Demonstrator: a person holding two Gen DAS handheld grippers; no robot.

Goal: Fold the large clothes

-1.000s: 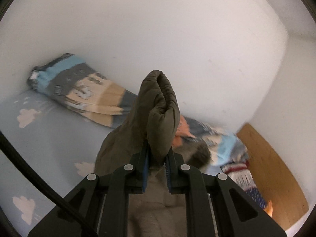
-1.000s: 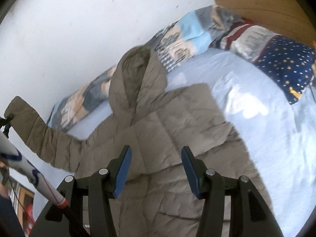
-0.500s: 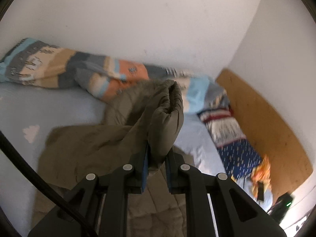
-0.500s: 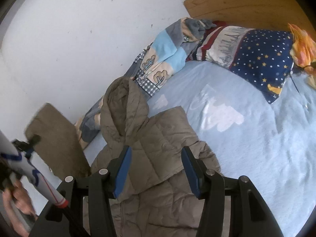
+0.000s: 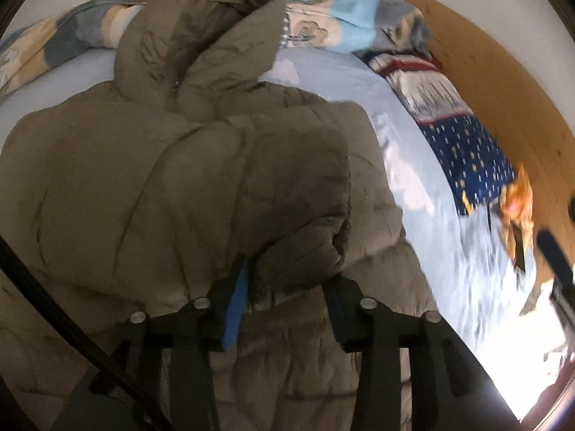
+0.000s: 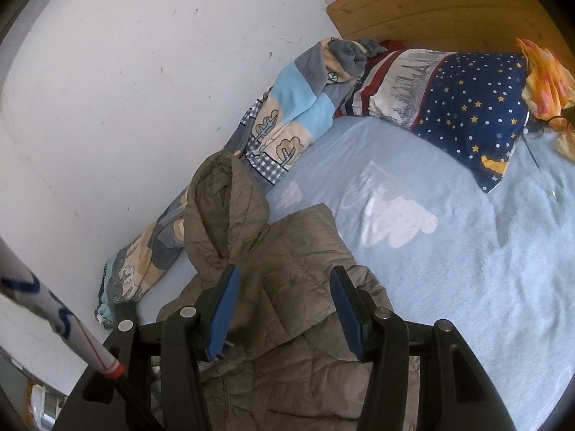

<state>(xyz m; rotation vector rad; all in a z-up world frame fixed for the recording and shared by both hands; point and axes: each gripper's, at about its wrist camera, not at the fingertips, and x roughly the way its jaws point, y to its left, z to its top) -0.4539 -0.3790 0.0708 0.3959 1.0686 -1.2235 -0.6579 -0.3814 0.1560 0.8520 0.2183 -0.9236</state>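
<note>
An olive-brown hooded puffer jacket [image 5: 151,165] lies on the light blue bed sheet [image 5: 406,165], hood [image 5: 205,25] toward the wall. Its sleeve is folded across the body, the cuff [image 5: 298,251] resting between the fingers of my left gripper [image 5: 287,280], whose jaws stand apart around it. In the right wrist view the jacket [image 6: 280,287] lies below my right gripper [image 6: 284,305], which is open and empty above the shoulder area. The hood [image 6: 222,215] points toward the wall.
A patchwork blanket [image 6: 287,122] is rolled along the white wall. A navy star-print pillow [image 6: 478,107] and an orange cloth [image 6: 546,75] lie by the wooden headboard [image 6: 431,3]. The sheet [image 6: 467,251] with white cloud prints spreads to the right.
My left gripper carried the sleeve across and down onto the jacket body, and its jaws have opened from a tight grip. The right gripper stayed open over the jacket.
</note>
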